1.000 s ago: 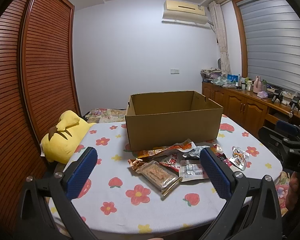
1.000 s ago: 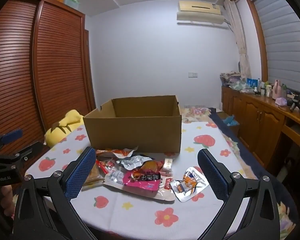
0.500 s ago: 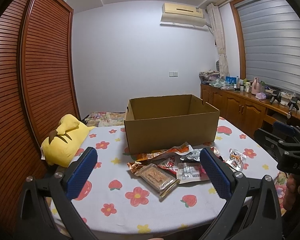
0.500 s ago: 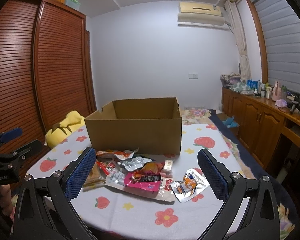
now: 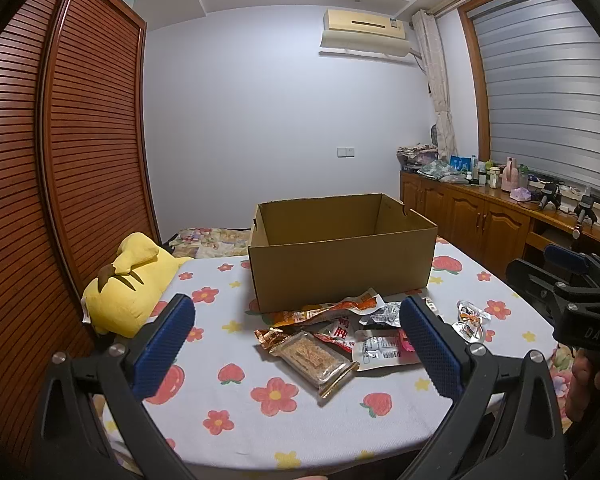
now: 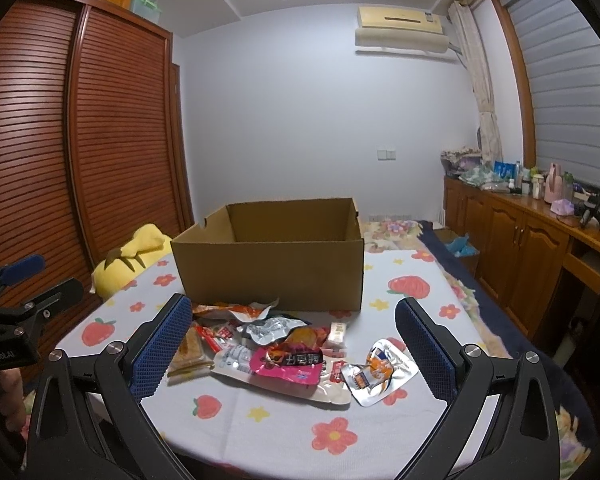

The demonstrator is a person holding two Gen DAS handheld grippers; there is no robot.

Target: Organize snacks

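**A:** Where do I stand with the snacks?

**B:** The heap of foil and plastic snack packets [image 6: 284, 344] lies on the flowered white tabletop [image 6: 284, 420], just in front of the open brown cardboard box [image 6: 272, 258]. I read the box as the place they go; its inside wall shows bare, though I can't see its floor.

**A:** And my two tools?

**B:** I hold the left gripper [image 5: 296, 344] and the right gripper [image 6: 292, 344] back at the near edge, raised above the cloth, both with jaws spread wide and nothing between them. That keeps the whole heap framed between the blue pads, I think, so I can choose a first packet.

**A:** Which is easiest?

**B:** Probably the clear-wrapped brown biscuit bar [image 5: 314, 360] on the left, or the crumpled silver pouch with orange print [image 6: 376, 372] lying a little apart on the right. The rest overlap.

**A:** Anything in the way?

**B:** The box's near wall is tall, so a packet must be lifted over it. The yellow plush toy [image 5: 130, 284] sits off left, well clear.
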